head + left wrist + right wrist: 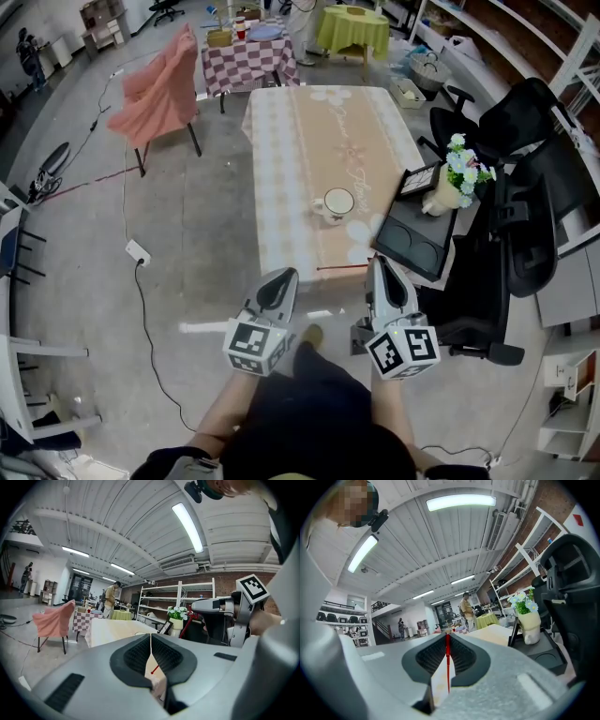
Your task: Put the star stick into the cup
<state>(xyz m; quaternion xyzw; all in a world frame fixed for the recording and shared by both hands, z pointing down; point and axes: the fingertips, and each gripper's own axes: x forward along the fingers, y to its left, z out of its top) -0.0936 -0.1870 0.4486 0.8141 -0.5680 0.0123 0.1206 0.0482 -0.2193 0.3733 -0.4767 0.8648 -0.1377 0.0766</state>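
Right claw (pixel 378 267) is clamped shut on the star stick (pixel 342 268). In the right gripper view the thin red rod (pixel 447 663) runs right along the seam between the two black pads (pixel 461 656), pinched tight. From the head view the stick pokes out sideways from the claw tip and runs roughly along the near edge of the bench (pixel 309 141), close to the near right corner. I honestly can't make out the star end, it's too thin and small.

Left claw (pixel 284 277) has its jaws together with nothing in them. In the left gripper view the pads (pixel 136 656) meet at the tip, and you can see a bit of the red stick (pixel 154 669) through the gap lower down, but it's out in front, not gripped. It sits at the near edge of the bench too, just beside the free end of the stick.

The cup (pixel 337 203) is white, upright and open at the top, standing on the bench cloth toward the right side, a fair way in from the near edge. The stick is well apart from it, so nothing is in the cup yet.

Off the bench's right edge there's a vase of flowers (pixel 459 178) and a picture frame (pixel 419 180) on a dark tray, plus a black office chair (pixel 525 187). A chair with pink cloth (pixel 159 94) stands off past the far left corner.
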